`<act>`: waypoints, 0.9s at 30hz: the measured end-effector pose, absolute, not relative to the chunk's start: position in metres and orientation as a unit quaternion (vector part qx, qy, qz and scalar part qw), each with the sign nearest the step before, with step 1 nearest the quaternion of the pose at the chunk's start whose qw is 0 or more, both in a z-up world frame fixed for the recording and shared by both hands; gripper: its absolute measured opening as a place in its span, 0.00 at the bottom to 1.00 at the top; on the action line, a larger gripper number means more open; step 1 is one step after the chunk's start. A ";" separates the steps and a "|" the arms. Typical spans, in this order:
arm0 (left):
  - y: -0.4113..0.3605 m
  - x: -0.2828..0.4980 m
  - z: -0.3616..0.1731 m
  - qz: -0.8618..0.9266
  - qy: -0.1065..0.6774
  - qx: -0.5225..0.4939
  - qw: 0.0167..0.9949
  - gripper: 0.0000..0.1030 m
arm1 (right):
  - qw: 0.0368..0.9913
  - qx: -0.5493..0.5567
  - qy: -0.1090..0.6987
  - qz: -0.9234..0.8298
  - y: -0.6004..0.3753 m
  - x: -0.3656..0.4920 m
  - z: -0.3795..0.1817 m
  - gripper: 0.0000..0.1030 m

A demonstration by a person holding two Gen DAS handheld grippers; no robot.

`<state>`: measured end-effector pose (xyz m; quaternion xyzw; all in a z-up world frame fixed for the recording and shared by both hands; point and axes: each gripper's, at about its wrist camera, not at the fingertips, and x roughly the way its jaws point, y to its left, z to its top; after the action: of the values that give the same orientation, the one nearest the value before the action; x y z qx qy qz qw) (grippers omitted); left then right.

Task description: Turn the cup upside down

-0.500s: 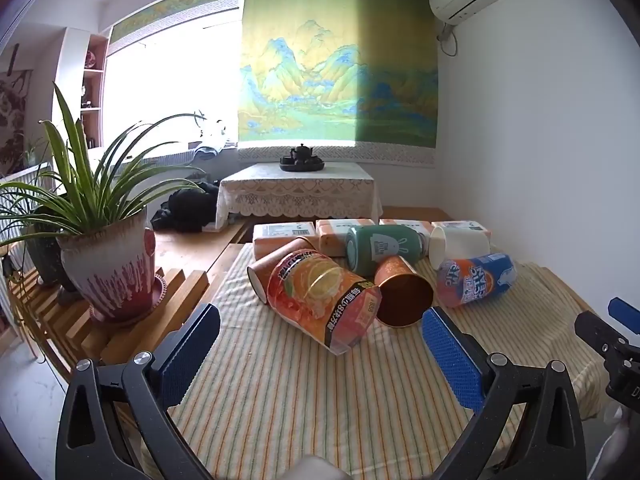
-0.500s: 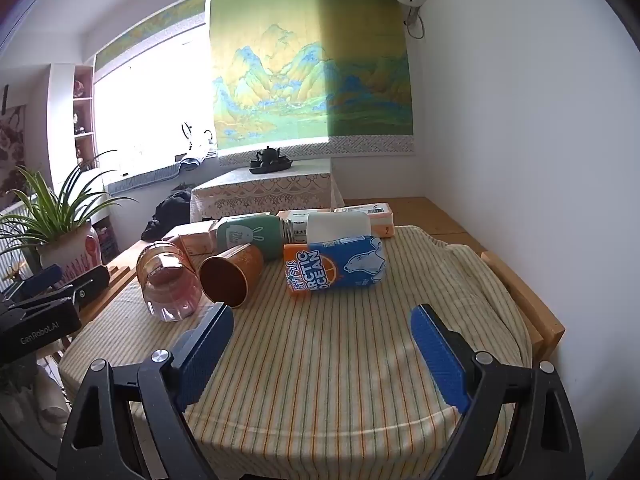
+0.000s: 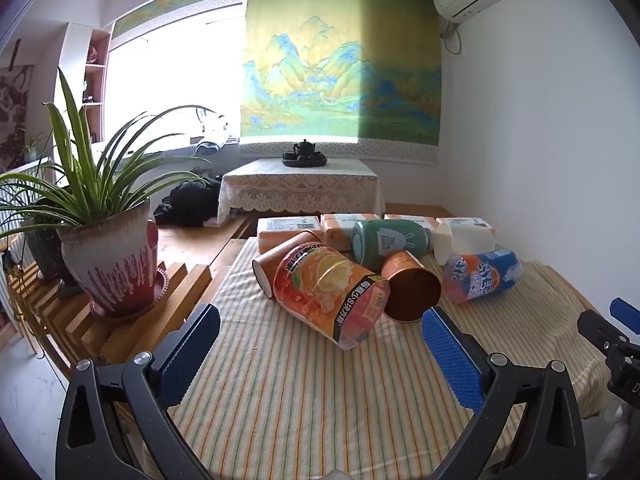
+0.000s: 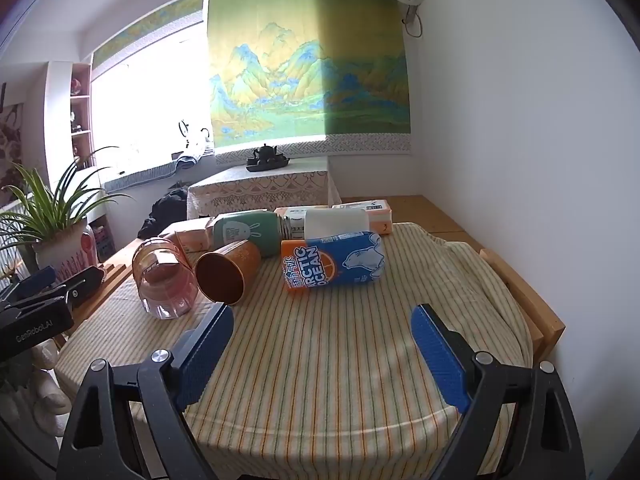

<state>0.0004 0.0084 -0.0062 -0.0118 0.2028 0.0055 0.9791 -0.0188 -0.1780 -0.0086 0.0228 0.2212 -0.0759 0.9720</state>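
Note:
Several cups lie on their sides on the striped tablecloth. A clear orange-printed plastic cup lies nearest my left gripper, beside a copper cup with its mouth facing me. A blue "Arctic Ocean" cup, a green bunny cup, a white cup and a tan paper cup lie further back. My left gripper is open and empty, just short of the orange-printed cup. My right gripper is open and empty, in front of the blue cup.
A potted spider plant stands on a slatted wooden stand at the left. Tissue packs line the table's far edge. A lace-covered low table with a tea set stands behind. The white wall is at the right.

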 end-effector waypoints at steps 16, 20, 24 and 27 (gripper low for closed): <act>0.009 -0.001 -0.005 0.011 0.197 -0.014 0.980 0.99 | 0.972 0.023 0.221 -0.079 -0.179 -0.021 -0.010 0.85; 0.008 -0.002 -0.004 0.010 0.196 -0.013 0.980 0.99 | 0.972 0.024 0.219 -0.080 -0.179 -0.021 -0.009 0.85; 0.008 -0.002 -0.004 0.010 0.197 -0.013 0.980 0.99 | 0.972 0.024 0.219 -0.080 -0.180 -0.021 -0.009 0.86; 0.008 -0.003 -0.004 0.011 0.194 -0.014 0.981 0.99 | 0.973 0.027 0.216 -0.081 -0.181 -0.022 -0.009 0.86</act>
<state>-0.0027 0.0084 -0.0039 -0.0141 0.1944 0.0105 0.9808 -0.0221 -0.1805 -0.0092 0.0272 0.2164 -0.0812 0.9726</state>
